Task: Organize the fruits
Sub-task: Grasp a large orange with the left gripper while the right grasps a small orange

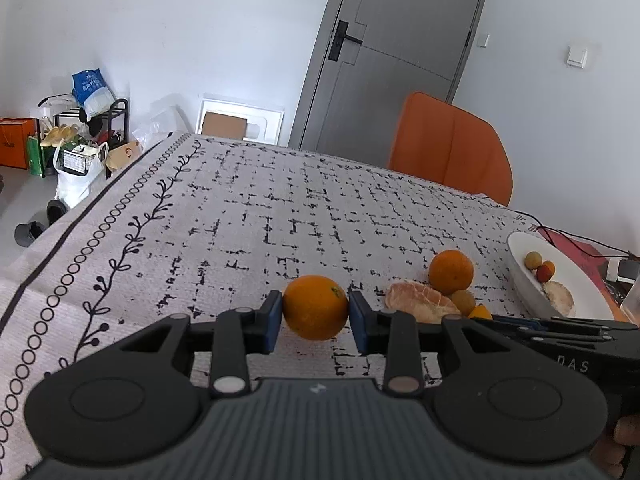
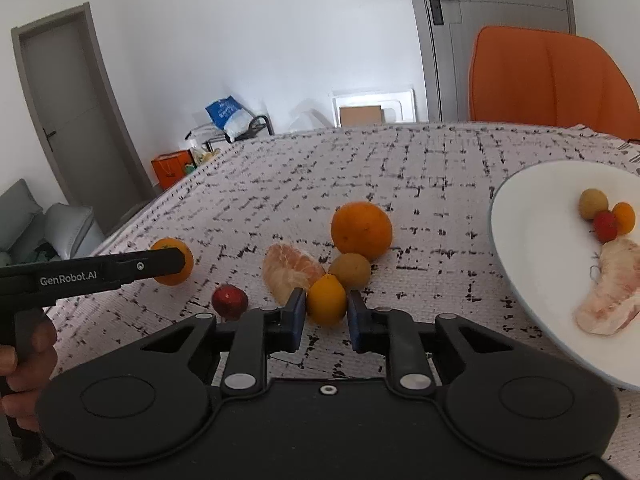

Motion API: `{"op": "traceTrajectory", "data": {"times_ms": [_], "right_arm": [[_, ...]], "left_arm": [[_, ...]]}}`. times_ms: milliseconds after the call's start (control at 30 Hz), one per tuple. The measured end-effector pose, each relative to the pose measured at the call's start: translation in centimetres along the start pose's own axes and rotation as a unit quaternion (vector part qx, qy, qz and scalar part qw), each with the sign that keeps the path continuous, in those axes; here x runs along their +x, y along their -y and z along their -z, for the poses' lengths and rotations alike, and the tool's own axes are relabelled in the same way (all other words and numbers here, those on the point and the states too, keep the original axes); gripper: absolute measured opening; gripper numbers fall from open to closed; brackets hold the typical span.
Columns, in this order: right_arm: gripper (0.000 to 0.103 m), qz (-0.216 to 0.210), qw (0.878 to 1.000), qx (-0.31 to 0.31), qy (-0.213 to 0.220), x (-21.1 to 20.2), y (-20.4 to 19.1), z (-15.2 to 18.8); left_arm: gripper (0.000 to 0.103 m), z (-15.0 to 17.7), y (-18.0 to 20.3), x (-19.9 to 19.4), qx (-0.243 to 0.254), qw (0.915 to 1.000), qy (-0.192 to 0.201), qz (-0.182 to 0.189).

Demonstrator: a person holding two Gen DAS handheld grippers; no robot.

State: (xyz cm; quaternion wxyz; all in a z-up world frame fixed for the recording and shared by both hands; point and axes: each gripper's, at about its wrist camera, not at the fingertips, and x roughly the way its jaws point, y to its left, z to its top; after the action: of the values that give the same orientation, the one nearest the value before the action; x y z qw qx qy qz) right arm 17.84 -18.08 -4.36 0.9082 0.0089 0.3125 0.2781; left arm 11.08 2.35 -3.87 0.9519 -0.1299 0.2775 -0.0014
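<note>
Now left tool [image 1: 316, 307] grips orange [image 1: 315, 306], tablecloth [image 1: 240, 208] beyond open.

Orange fruit [image 1: 315, 307], black-gridded white tablecloth [image 1: 248, 216]

1. Even, soft daylight is filling both views; shadows under fruit are lying faint.
2. Fisheye is bending the door [image 1: 384, 52] and table edges.
3. Corners are vignetting dark; focus is holding sharp.
</note>
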Motion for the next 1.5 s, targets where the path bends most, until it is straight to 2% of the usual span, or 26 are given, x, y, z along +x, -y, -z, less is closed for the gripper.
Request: {"op": "traceTrajectory", "data": {"times_ms": [700,1133,1500], "right_arm": [[0.021,0.013,0.999,0.007,0.051,-5.0,0.8,-0.4],[0.021,0.027,0.997,0.024,0.063,-5.8,2.6,0.1],[0.021,0.064,0.993,0.055,0.083,-8.5,6.8,1.0]], "left_arm": [[0.034,-1.4,2.3,-3.1,0.014,0.9992,0.035,0.013],[0.034,-1.6,5.2,-2.2,0.04,0.9982,0.029,0.034],[0.034,-1.5,10.1,-0.3,0.074,0.9948,0.019,0.067]]}}
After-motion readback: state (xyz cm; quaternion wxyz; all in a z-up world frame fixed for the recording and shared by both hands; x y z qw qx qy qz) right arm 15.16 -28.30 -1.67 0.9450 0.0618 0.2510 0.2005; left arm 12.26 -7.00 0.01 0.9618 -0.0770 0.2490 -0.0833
